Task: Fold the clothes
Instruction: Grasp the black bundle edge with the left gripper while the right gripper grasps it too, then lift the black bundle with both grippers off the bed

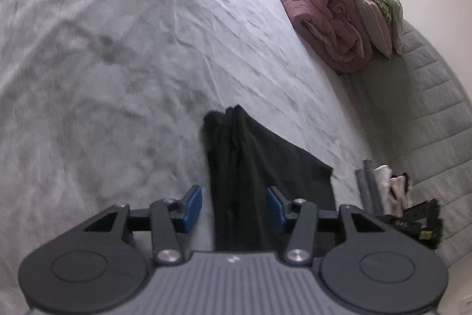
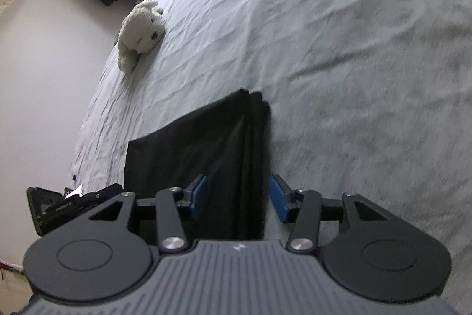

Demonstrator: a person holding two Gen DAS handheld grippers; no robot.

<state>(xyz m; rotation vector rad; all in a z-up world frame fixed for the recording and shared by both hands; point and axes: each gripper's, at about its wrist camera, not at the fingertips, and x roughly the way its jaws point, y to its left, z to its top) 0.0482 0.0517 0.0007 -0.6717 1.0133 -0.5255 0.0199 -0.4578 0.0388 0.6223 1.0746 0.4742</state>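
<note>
Two grippers framed one black garment at this stage of the fold, which I judged well advanced: the cloth lay on the grey bedsheet as a narrow, layered strip with stacked edges at its far end. In the left wrist view, the left gripper stood half spread, its blue pads clear of the cloth that ran between them; the gap on either side showed no pinch. In the right wrist view, the right gripper stood likewise, the garment passing between blue pads that did not press it. I took this as a release after a fold, with the strip resting on the bed. What remained, by my reading, was at most a final fold across its length and smoothing; whether other clothes awaited I could not tell. A plush toy lay near the bed's edge, and rolled pink bedding sat well apart
</note>
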